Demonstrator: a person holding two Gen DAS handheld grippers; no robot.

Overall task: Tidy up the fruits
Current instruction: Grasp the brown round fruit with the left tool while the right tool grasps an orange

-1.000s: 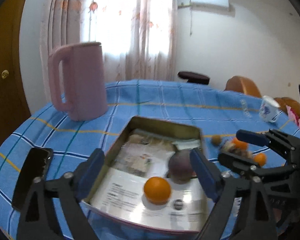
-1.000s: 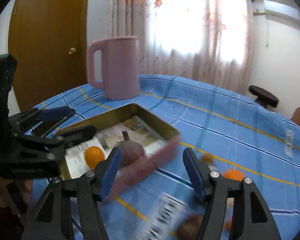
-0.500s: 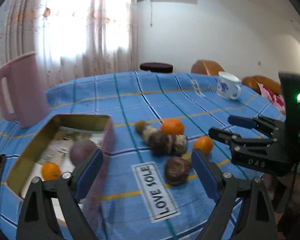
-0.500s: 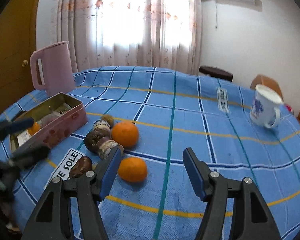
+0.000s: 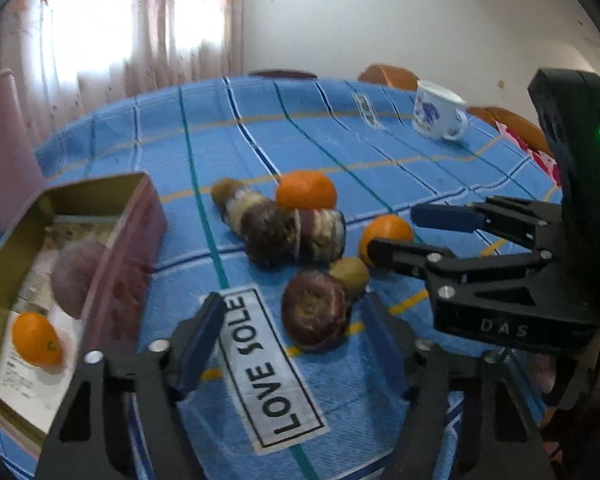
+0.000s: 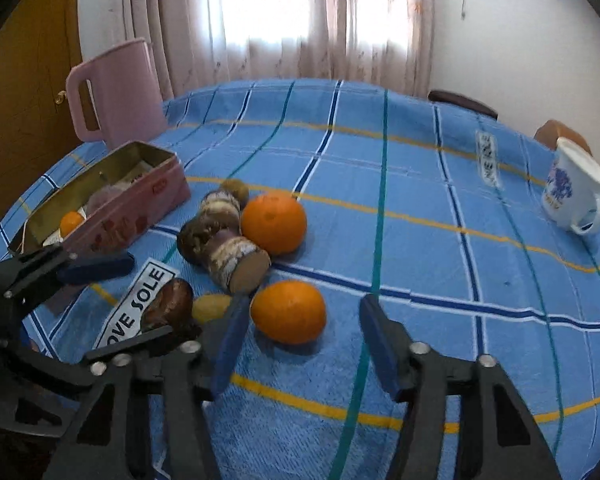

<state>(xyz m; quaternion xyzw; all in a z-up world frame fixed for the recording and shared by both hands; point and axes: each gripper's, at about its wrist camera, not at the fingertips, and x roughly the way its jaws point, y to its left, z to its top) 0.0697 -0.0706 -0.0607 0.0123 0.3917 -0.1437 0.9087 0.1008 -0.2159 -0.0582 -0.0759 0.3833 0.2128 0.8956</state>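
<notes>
Loose fruit lies on the blue checked tablecloth. My left gripper (image 5: 292, 326) straddles a dark purple fruit (image 5: 314, 312); its jaws are closing and the pads stand just off it. My right gripper (image 6: 302, 320) has a small orange (image 6: 288, 312) between its closing fingers, with a gap on the right side. Beyond lie a bigger orange (image 6: 274, 222), several mottled brown fruits (image 6: 220, 240) and a small yellow-green fruit (image 6: 212, 306). The pink tin (image 6: 140, 208) at the left holds an orange (image 5: 36, 344) and a purple fruit (image 5: 76, 276).
A pink jug (image 6: 116, 96) stands behind the tin. A white mug with blue flowers (image 6: 572, 192) sits at the far right of the round table. A "LOVE SOLE" label (image 5: 268, 368) lies under the left gripper. Chair backs ring the far edge.
Both grippers swung away from the tin to the loose fruit and sank toward the cloth. Their jaws stand narrower than before, each now around a fruit.
</notes>
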